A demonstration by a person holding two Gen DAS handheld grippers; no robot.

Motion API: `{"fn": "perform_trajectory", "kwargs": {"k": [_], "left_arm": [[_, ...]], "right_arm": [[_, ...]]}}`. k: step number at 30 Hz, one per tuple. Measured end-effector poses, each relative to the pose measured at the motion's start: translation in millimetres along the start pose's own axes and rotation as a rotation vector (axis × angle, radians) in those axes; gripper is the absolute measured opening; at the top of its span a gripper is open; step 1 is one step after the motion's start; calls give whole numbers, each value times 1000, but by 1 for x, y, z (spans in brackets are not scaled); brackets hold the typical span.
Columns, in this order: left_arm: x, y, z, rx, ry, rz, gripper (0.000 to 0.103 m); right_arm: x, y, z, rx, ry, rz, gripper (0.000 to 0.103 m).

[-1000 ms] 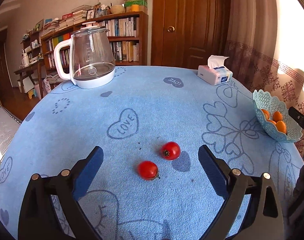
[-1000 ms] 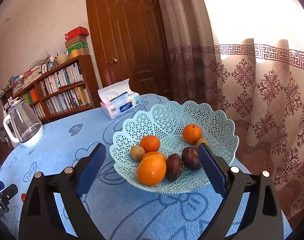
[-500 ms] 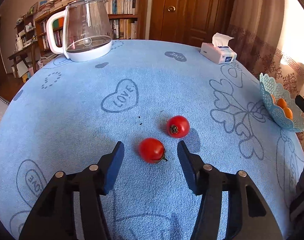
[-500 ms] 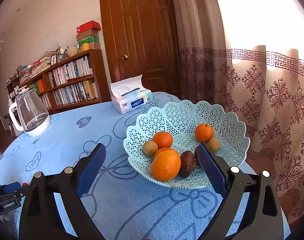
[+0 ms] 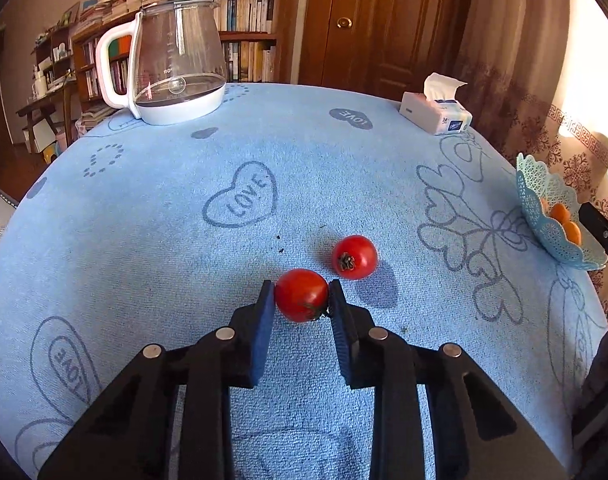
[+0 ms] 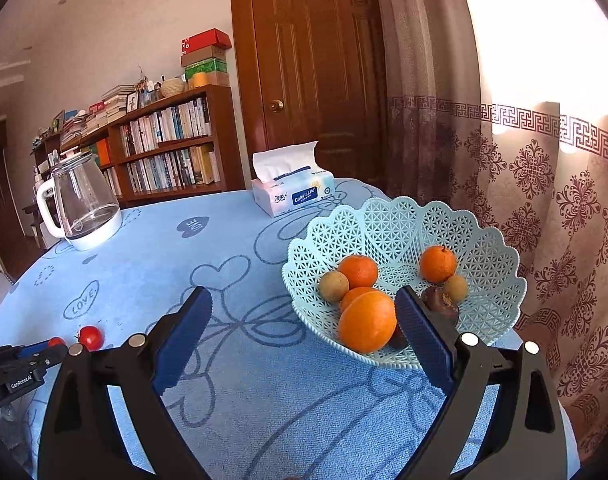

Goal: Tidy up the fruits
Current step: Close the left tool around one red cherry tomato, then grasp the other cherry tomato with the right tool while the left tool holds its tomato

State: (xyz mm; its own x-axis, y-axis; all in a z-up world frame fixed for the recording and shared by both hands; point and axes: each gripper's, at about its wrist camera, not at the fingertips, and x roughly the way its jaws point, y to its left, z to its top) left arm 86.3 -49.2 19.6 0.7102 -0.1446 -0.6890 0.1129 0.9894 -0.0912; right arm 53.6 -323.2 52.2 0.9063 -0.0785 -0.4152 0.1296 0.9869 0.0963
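Blue tablecloth — left tongs clamping tomato.

Blue-clothed table; kettle, tissues, basket, tomatoes.

Ahead of the jaws, a round table under a blue cloth printed with "LOVE" hearts fills the foreground. Beyond its far edge stands a dark wooden door with a brass knob. Left of the door runs a brown bookshelf packed with books, boxes stacked on top. The wall above is pale. To the right of the jaws hangs a patterned curtain, strong daylight glowing through it.
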Motion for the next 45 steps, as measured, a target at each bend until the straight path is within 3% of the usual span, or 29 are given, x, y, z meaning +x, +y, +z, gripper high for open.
{"fn": "perform_trajectory", "kwargs": {"k": [12,21,32,45], "left_arm": [[-11,14,6,-70,-68,91,28],[-19,32,6,-125,-95,141,28],[-21,51,3,-192,-75,150,28],[-20,51,3,-197,-65,137,28]], "right_arm": [[4,25,-7,-40,87,161,94],[22,79,-15,-133,251,344,93],[51,181,-36,-358,392,462,55],[89,204,-34,-340,478,454,32]]}}
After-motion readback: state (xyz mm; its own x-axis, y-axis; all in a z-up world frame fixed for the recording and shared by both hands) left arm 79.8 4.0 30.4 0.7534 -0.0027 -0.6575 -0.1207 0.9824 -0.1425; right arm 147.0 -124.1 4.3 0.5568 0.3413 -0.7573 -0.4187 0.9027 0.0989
